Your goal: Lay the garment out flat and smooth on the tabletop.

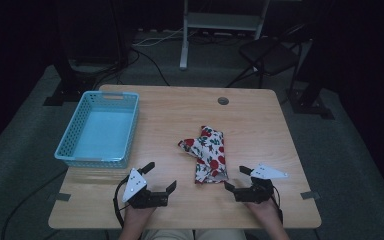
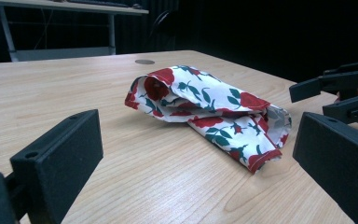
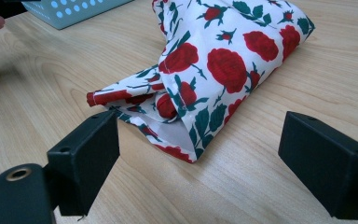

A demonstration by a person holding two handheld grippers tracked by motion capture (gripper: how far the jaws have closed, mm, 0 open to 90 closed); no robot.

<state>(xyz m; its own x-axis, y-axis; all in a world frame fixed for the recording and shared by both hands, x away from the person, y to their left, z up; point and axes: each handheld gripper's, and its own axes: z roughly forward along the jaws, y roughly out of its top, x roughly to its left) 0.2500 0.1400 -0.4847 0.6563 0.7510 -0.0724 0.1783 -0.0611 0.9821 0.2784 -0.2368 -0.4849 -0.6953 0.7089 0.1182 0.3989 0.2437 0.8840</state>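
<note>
— Jaws wide on both, left gripper (image 1: 159, 176) and right gripper (image 1: 236, 178), nothing held. Folded rose-print cloth (image 1: 208, 152) lying between and just ahead.

— Approach step, probably. Next: closing in on the near edge, pinching cleanly, maybe towards the blue basket (image 1: 68, 151).

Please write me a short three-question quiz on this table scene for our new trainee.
1. True or false: the basket holds the cloth.
2. Which claw is nearer the basket: A left, B right?
3. How do both claws stand, and does either hold anything?

Key:
1. False: the cloth lies folded on the table, right of the basket.
2. A.
3. Both are open and hold nothing; the cloth lies beyond them, untouched.
</note>
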